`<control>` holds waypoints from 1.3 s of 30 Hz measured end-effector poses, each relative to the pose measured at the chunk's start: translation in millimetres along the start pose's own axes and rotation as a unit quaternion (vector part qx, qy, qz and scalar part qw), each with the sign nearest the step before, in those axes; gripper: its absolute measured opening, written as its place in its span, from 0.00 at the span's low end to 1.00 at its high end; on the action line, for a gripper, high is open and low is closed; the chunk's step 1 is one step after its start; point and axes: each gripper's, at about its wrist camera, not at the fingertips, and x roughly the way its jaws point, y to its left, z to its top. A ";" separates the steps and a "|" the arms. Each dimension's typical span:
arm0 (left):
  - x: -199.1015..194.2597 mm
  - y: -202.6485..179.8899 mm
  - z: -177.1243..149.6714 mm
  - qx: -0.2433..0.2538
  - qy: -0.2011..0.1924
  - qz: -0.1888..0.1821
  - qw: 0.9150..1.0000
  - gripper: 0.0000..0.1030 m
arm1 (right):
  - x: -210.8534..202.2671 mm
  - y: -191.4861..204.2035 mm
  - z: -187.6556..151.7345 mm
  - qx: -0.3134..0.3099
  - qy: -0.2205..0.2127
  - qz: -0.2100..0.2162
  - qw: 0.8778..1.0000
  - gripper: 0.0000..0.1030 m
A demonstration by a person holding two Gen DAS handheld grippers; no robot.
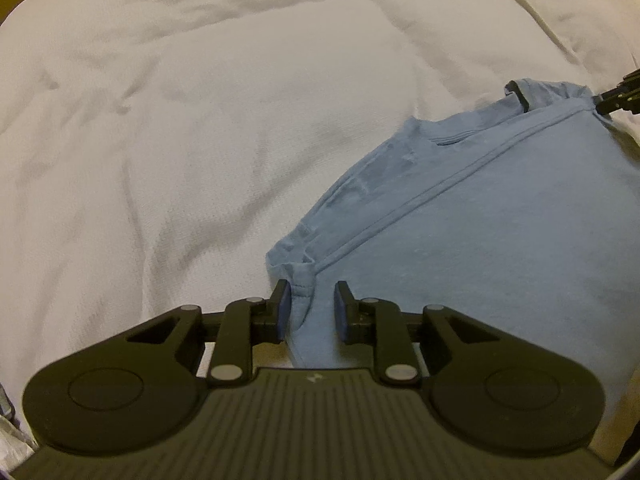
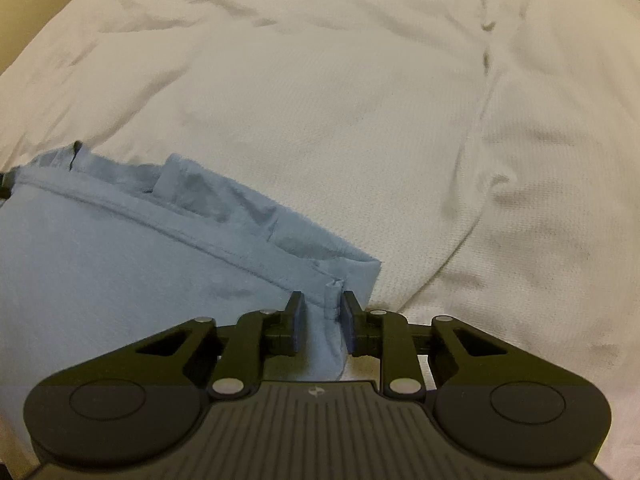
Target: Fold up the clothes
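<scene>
Straddling a hemmed corner of the light blue garment [image 1: 460,240], left hand-held gripper [image 1: 311,310] part open, blue pads [image 1: 283,312] standing clear of the cloth on the inner side, the corner fold just touching or nearly touching the outer pad; cannot tell whether any real grip exists. Bracketing the opposite hemmed corner of the same garment [image 2: 120,272], right hand-held gripper [image 2: 322,322] likewise part open, fabric running down between the two pads [image 2: 298,328] with small gaps either side. Spread flat on the white bed cover [image 1: 180,140], stretching from one hand-held gripper to the other, a stitched hem seam running corner to corner, a folded-under layer and crumpled edge just beyond that seam. Visible at the far right edge of the left wrist view, dark tip of the right hand-held gripper at the garment's corner. Wrinkled white bed cover [image 2: 400,120] ahead of both, no containers in sight.
</scene>
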 end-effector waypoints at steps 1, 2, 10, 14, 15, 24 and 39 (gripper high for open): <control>0.3 1.4 -0.2 -0.006 0.001 0.000 1.000 0.18 | -0.2 -0.8 0.7 0.001 0.001 -0.003 1.000 0.17; 0.4 2.8 -0.5 -0.013 0.001 -0.001 1.000 0.18 | 0.3 -0.9 0.9 0.000 0.002 -0.007 1.000 0.02; -5.2 3.6 -3.1 -0.024 -0.008 -0.004 1.000 0.07 | -7.9 -5.6 -1.9 -0.001 0.001 -0.015 1.000 0.02; -10.6 -1.5 -3.2 -0.009 -0.018 0.013 1.000 0.02 | -8.1 -4.2 -2.9 -0.002 -0.001 -0.017 1.000 0.01; -11.8 -2.8 -3.0 -0.004 -0.020 0.019 1.000 0.02 | -8.1 -3.6 -3.3 -0.003 -0.003 -0.018 1.000 0.01; -1.5 -8.5 -2.2 0.017 -0.007 0.017 1.000 0.07 | -7.0 -0.1 -4.7 -0.010 0.003 -0.012 1.000 0.04; -8.2 -5.3 -0.8 0.028 -0.018 0.029 0.999 0.01 | -14.0 4.5 -4.8 -0.015 -0.011 -0.041 0.999 0.02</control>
